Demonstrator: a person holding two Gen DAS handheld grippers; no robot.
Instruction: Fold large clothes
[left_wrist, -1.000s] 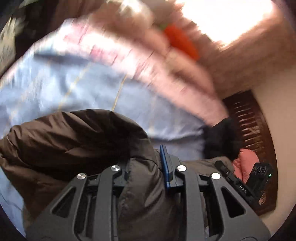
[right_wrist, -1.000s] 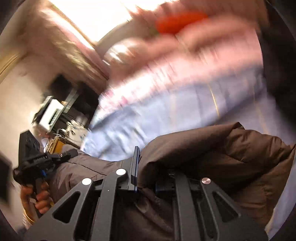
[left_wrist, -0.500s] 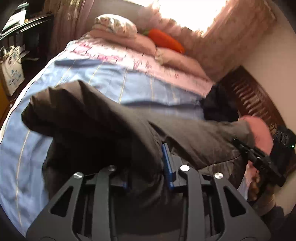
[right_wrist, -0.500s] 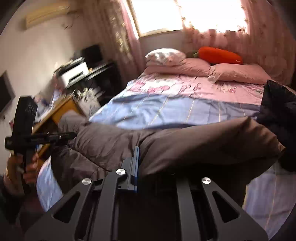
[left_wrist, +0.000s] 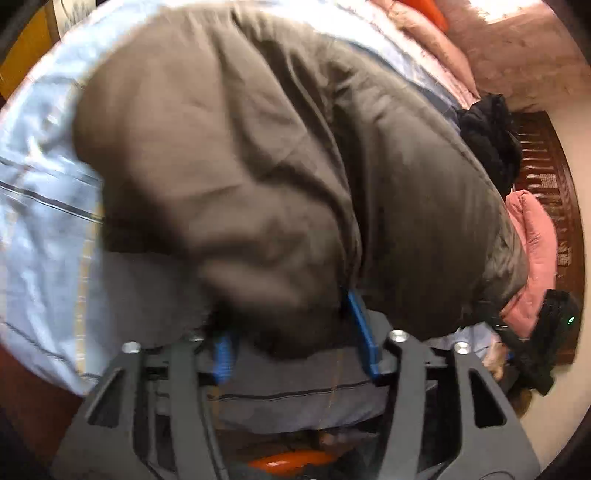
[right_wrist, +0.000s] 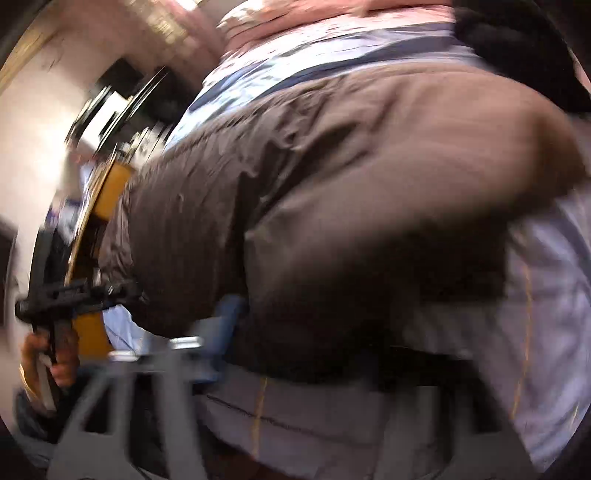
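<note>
A large brown padded jacket (left_wrist: 240, 155) lies bunched on the blue striped bed sheet (left_wrist: 40, 206). My left gripper (left_wrist: 295, 343) is spread wide, its blue pads (left_wrist: 364, 339) standing either side of the jacket's near edge with the sheet showing between them. In the right wrist view the jacket (right_wrist: 332, 192) fills the middle, blurred. My right gripper (right_wrist: 325, 354) is wide apart too, with the jacket's near edge at its fingers and the sheet (right_wrist: 546, 332) below. The left gripper also shows at the left of that view (right_wrist: 74, 295), held by a hand.
A black garment (left_wrist: 487, 144) and a pink garment (left_wrist: 535, 251) lie at the bed's right side by a dark wooden headboard-like frame (left_wrist: 554, 192). Pink pillows (left_wrist: 424, 29) are at the far end. A yellow cabinet (right_wrist: 107, 192) stands left of the bed.
Both grippers have swung down from the lifted position and opened, and the jacket has dropped onto the sheet. Both views are blurred by the motion.
</note>
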